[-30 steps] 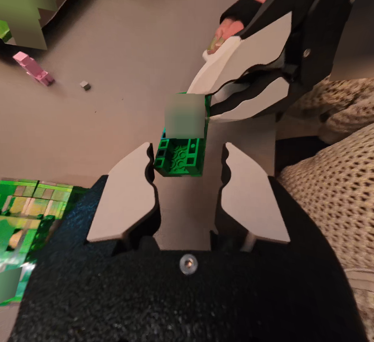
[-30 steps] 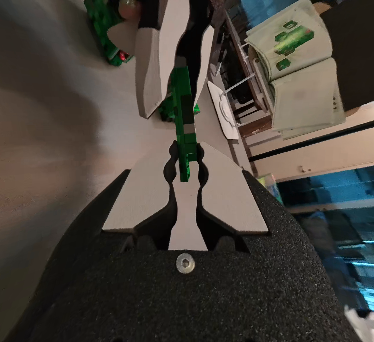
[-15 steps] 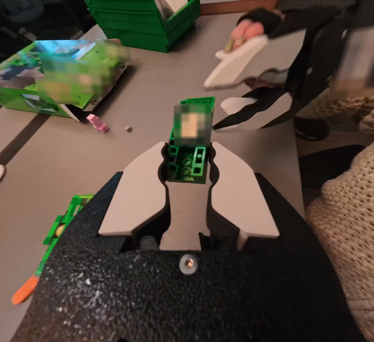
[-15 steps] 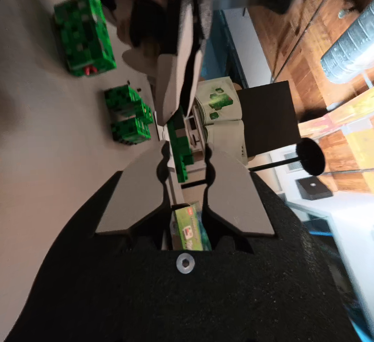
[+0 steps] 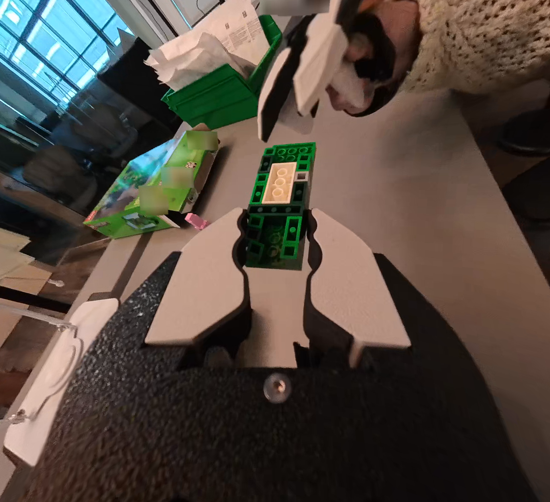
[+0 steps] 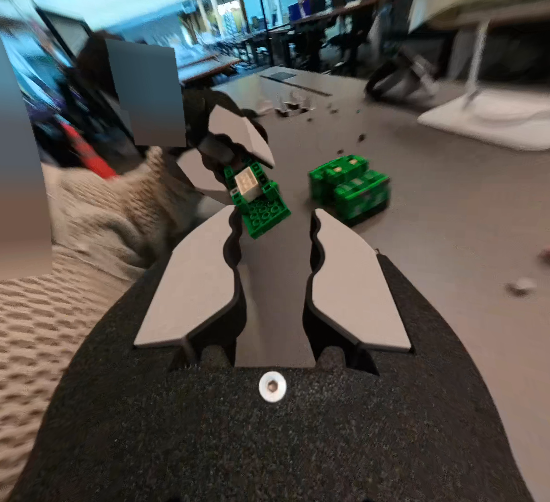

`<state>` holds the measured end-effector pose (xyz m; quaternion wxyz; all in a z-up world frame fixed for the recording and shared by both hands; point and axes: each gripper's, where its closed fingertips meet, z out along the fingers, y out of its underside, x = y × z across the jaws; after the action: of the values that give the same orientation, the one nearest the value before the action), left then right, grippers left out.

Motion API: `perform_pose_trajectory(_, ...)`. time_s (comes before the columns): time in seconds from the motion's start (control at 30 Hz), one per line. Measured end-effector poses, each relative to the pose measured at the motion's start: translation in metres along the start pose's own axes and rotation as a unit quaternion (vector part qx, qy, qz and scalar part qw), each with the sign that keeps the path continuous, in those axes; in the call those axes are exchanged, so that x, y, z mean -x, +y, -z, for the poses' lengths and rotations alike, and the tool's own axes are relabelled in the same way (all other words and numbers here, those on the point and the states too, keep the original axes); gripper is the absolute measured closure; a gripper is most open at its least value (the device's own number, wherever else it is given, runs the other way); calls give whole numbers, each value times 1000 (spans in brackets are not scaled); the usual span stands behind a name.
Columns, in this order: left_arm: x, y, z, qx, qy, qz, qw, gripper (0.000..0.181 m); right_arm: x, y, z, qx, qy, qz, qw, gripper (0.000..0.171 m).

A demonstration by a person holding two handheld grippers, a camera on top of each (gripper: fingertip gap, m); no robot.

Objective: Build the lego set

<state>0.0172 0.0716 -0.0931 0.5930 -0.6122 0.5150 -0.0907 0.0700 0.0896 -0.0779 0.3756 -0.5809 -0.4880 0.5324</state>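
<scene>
My left gripper (image 5: 276,215) is shut on the near end of a green lego assembly (image 5: 293,230), which carries a white brick (image 5: 279,183) on top and is held above the grey table (image 5: 387,190). My right gripper (image 6: 273,215) is open and empty, a short way back from the same assembly (image 6: 262,214). In the right wrist view the left gripper's fingers (image 6: 247,136) clamp the assembly's far end. In the left wrist view the right gripper (image 5: 285,95) hangs above and beyond the assembly, apart from it.
A second green lego build (image 6: 351,187) stands on the table to the right. A green bin with papers (image 5: 226,92), the lego box (image 5: 154,190) and a pink piece (image 5: 195,220) lie to the left. Small loose pieces (image 6: 520,287) are scattered around. A knit sleeve (image 5: 476,26) is at the right. Spacing between my two grippers at the tips: around 7 centimetres.
The left gripper closed on the green assembly. The right gripper let go of it, opened and drew back. Both views have swung round.
</scene>
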Motion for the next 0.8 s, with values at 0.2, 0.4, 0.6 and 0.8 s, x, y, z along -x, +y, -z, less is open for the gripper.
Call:
perform_pose_trajectory(0.2,-6,1,0,4,11,-24,1000,144,10,13,-11,18,-122,-204,971,136)
perform_pose_trajectory(0.4,-9,2,0,0,17,-29,999,144,19,23,-19,37,-154,-228,961,158)
perform_pose_trajectory(0.6,-10,10,-3,16,24,-24,999,145,18,28,-20,40,-162,-242,956,161)
perform_pose_trajectory(0.8,-10,22,-13,34,36,-16,999,145,6,35,-20,34,-154,-254,954,163)
